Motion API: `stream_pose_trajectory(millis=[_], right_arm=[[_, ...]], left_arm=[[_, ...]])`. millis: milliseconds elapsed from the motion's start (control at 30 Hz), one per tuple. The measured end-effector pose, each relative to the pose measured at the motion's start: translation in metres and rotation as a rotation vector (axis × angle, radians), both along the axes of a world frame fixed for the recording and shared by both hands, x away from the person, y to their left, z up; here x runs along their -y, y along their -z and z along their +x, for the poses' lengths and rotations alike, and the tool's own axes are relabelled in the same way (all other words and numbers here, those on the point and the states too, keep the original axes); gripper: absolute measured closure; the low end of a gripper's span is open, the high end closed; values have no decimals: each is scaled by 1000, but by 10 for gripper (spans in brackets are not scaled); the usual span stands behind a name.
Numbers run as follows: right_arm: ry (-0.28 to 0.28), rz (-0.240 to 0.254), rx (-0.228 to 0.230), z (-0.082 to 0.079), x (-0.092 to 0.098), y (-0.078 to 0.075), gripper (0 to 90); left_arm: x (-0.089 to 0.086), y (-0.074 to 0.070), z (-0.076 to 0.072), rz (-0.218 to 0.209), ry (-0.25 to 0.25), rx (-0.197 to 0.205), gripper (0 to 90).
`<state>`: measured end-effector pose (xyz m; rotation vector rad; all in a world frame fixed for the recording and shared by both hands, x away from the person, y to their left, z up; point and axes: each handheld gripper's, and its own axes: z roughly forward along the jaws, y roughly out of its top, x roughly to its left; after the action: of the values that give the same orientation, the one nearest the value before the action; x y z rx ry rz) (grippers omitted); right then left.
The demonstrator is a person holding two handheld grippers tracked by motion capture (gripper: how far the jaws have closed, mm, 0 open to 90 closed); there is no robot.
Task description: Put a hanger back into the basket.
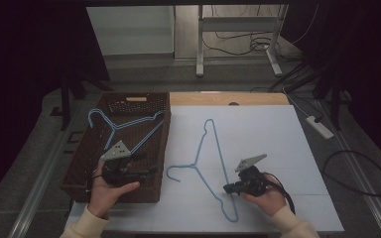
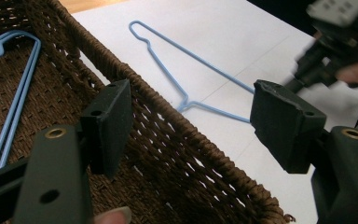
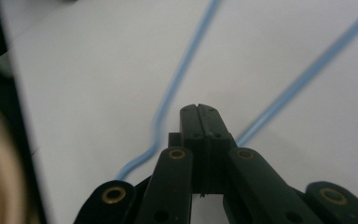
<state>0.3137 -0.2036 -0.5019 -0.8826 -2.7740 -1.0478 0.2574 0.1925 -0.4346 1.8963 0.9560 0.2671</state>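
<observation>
lying under the right gripper (image 1: 226, 188) (jaws pressed together), blue hanger (image 1: 213, 148)

The left gripper (image 2: 193, 126) holds its fingers (image 2: 107, 126) wide apart over the rim of a brown woven basket (image 2: 177, 140). One blue hanger (image 2: 14, 93) lies inside; another blue hanger (image 2: 186, 70) lies on the white bench (image 2: 242, 32) beyond.

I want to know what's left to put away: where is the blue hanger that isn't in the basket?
In the high view, the blue hanger lies flat on the white table sheet, just right of the brown wicker basket, its lower end beside the right claw.
</observation>
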Motion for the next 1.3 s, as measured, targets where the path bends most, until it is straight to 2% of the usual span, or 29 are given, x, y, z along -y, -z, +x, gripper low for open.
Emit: stream_pose_trajectory(millis=[33, 67, 133, 167, 200, 367, 567, 667, 767, 867, 900, 1100, 1300], right_arm=[[19, 3, 12, 8, -1, -1, 900], [19, 3, 12, 8, -1, -1, 900], [55, 3, 36, 29, -4, -2, 900], [85, 3, 40, 48, -8, 0, 900], [96, 3, 44, 57, -10, 1, 900], [145, 8, 60, 89, -23, 4, 900], [183, 0, 91, 117, -40, 4, 900], [201, 6, 106, 125, -45, 6, 900], [212, -29, 117, 130, -47, 10, 900], [222, -38, 123, 133, -45, 13, 900], [223, -41, 120, 134, -44, 14, 900], [226, -51, 123, 134, -42, 18, 900], [263, -98, 130, 132, -36, 15, 900]], left_arm=[[0, 0, 0, 0, 0, 0, 308], [0, 0, 0, 0, 0, 0, 308], [0, 0, 0, -1, 2, 1, 308], [0, 0, 0, -1, 3, 1, 308], [0, 0, 0, 0, 4, 0, 307], [0, 1, 1, -1, 6, -1, 308], [1, 0, 0, 1, 9, 1, 308], [1, 0, 0, 0, 9, 1, 308], [1, 1, 0, 1, 10, 0, 308], [2, 1, 0, 10, 8, 3, 308], [4, 1, 0, 26, 6, 9, 307], [5, 2, 0, 21, 7, 3, 307], [3, 2, 0, 12, 8, 1, 307]])
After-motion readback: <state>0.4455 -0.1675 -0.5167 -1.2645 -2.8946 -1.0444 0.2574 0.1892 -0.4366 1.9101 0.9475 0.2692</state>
